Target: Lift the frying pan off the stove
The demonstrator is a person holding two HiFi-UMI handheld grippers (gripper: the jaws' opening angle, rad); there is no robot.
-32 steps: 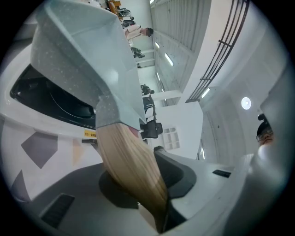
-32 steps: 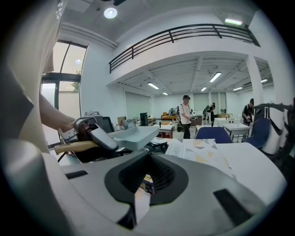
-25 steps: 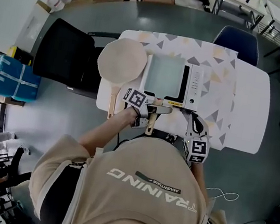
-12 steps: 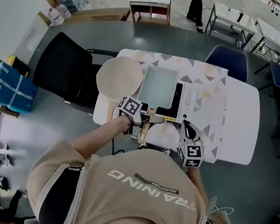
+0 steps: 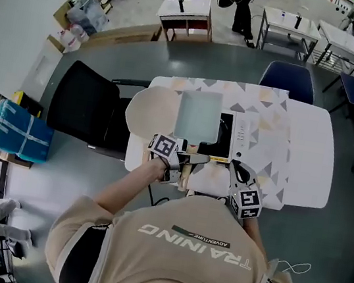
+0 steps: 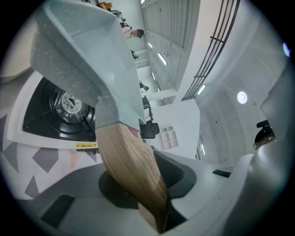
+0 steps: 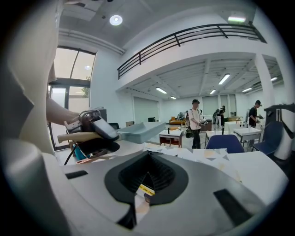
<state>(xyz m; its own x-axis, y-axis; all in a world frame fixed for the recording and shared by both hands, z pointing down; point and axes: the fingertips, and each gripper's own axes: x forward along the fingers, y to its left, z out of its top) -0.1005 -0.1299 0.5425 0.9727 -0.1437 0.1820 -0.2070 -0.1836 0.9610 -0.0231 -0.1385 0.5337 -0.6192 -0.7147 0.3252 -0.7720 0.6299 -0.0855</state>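
Seen from above, a person in a tan shirt (image 5: 179,251) stands at the near side of a white table (image 5: 307,158) w/ a triangle-print cloth (image 5: 274,119).

Far left, on the floor, sits a blue box (image 5: 15,132). A black chair (image 5: 85,113) stands just beside the table's left edge. On the table's left end lies a round beige disc (image 5: 145,109).

Next comes the L gripper (image 5: 189,158), reaching in from the left. Its jaws are clenched on the pan's wooden handle (image 6: 131,170), which runs between them and points toward the person.

The frying pan (image 5: 199,116) is square, pale grey-green and empty. It is held up in the air, clear of the burner. From above it covers the stove's left part and overlaps the disc's right edge. The L gripper view looks up at the pan's speckled underside, w/ open space between it and the burner.

The stove (image 5: 239,137) is a white portable gas unit w/ a black top & a round burner (image 6: 69,103). It sits mid-table, w/ its control strip to the right of the pan.

The R gripper (image 5: 235,165) hovers at the stove's near right corner. Its jaws are drawn together w/ only a thin slit between them and grasp nothing. Its view shows the raised pan off to the left.

Far right of centre, beyond the table, stands a blue chair (image 5: 290,79). More desks & ppl are in the far background.
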